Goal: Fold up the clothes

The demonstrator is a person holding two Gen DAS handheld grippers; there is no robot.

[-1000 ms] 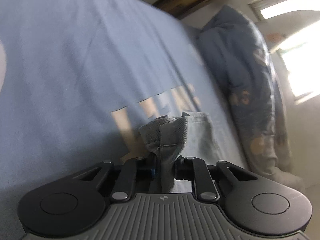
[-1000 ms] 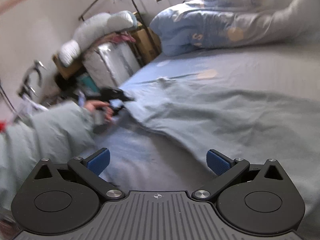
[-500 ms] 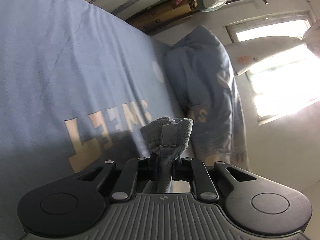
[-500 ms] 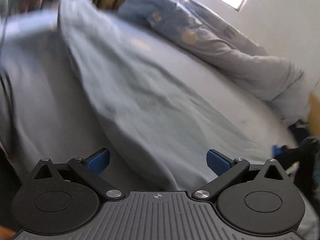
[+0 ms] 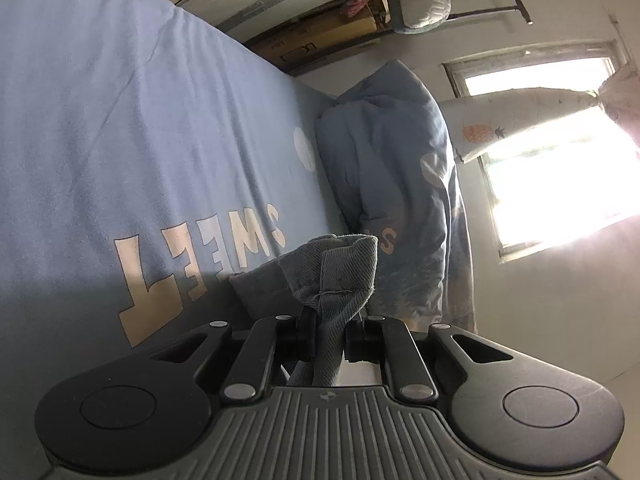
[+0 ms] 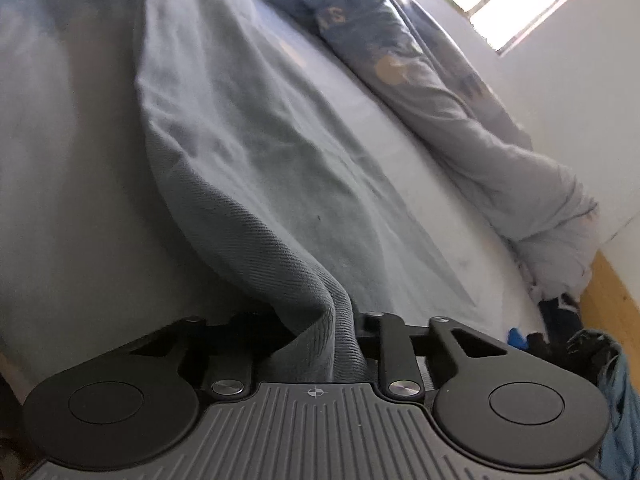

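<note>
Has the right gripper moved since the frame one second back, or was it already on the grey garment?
Yes. The right gripper was open and short of the grey garment; it has advanced along the bed sheet, and its jaws are shut on the cloth's edge.

Your right gripper [image 6: 320,332] is pinched tight on the grey cloth [image 6: 248,152]. The cloth goes up & away from it, lying over the bed sheet [image 6: 68,184]. A rumpled blue blanket [image 6: 432,80] sits on the far side, near the bright window [image 6: 516,4].

One grey garment [image 6: 256,168], one bedsheet [image 5: 120,128], one rumpled quilt [image 5: 392,168].
</note>
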